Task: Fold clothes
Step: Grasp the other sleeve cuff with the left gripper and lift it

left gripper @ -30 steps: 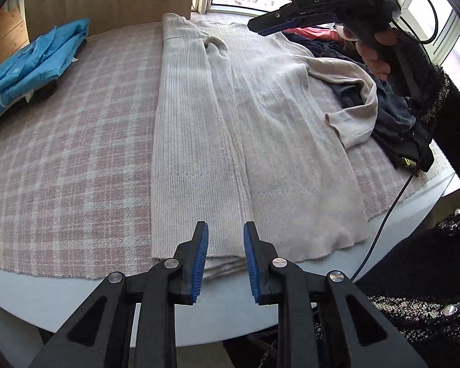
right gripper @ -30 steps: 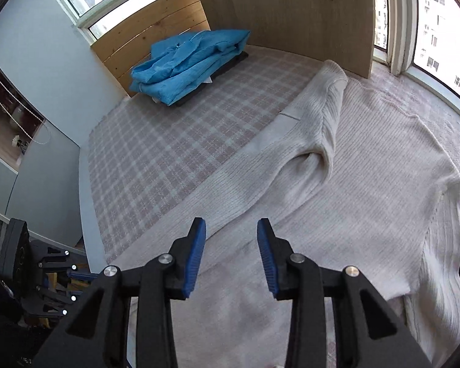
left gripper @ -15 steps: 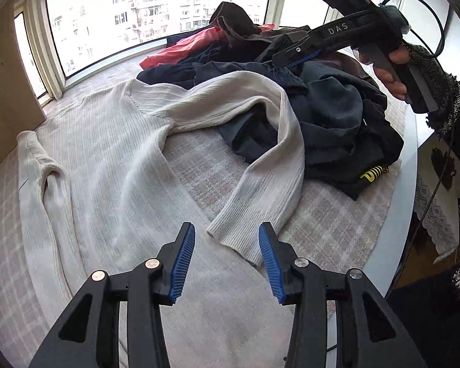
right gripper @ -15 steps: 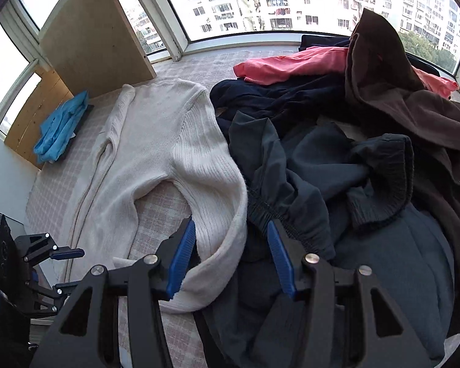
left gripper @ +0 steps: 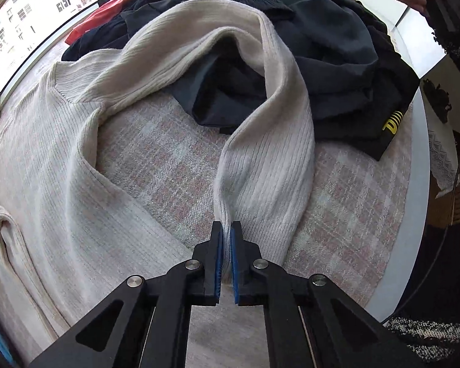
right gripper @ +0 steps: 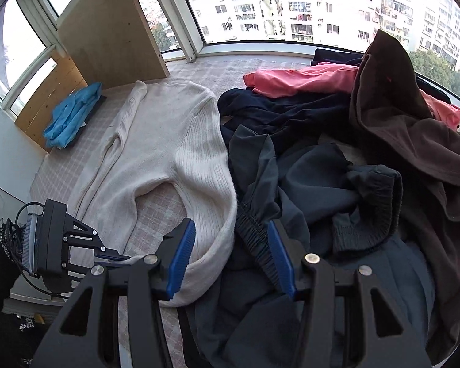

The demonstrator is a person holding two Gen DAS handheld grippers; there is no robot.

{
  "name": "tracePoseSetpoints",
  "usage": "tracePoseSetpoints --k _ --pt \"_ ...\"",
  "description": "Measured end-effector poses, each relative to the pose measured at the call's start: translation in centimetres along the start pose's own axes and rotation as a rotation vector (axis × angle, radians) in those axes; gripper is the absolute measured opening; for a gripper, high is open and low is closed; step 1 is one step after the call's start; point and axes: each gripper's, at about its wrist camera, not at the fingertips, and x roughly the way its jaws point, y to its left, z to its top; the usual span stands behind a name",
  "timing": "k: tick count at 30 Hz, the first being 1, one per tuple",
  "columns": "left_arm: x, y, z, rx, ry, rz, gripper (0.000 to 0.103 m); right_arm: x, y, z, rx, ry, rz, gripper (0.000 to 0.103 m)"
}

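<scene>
— Cream ribbed knit, that sleeve cuff, pinched by its near edge in the left gripper. Best way to finish the fold?

— Lift just enough to clear the dark trousers under the sleeve's bend, then carry leftward across the sweater's body and lay flat along the torso. Better slow and low; ribbed knit stretches and drags. Worth checking no dark fabric rides along.

— State of the left claw?

— Nearly closed, blue pads clamped on a thin pleat of the cuff, only fabric between.

— And the right gripper?

— Wide apart, holding nothing. Hangs over the sleeve's outer curve and the elastic waistband of the dark trousers; touching or not, cannot tell. Good for pinning or guiding the sleeve near the shoulder while the cuff travels.

— Whereabouts of the sweater?

— Spread on the pink plaid cloth, body at left, sleeve draped rightward onto the dark clothes pile. Blue folded garment far left.
</scene>
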Motion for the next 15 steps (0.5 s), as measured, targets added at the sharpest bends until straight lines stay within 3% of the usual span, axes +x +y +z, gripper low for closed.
tracePoseSetpoints --k 2,4,7,11,15 --pt "-1.0 -0.3 -0.3 -0.084 -0.027 0.007 0.004 0.9 -0.3 1.2 -0.01 0.01 0.019 0.049" --pt "-3.3 -1.5 -1.0 -0.165 -0.095 -0.076 0.004 2.4 -0.7 2.8 -0.007 0.027 0.04 0.05" --pt "-8.2 -4.5 -2.8 -0.192 -0.221 -0.126 0.004 5.0 -1.0 5.2 -0.008 0.057 0.08 0.05" --pt "-13.0 -5.8 -4.6 -0.268 -0.287 -0.116 0.004 8.9 0.2 8.4 -0.049 0.112 0.145 0.05" --pt "-14.7 -5.7 -7.1 -0.37 -0.299 -0.071 0.004 12.7 2.1 11.1 -0.09 0.152 0.143 0.05"
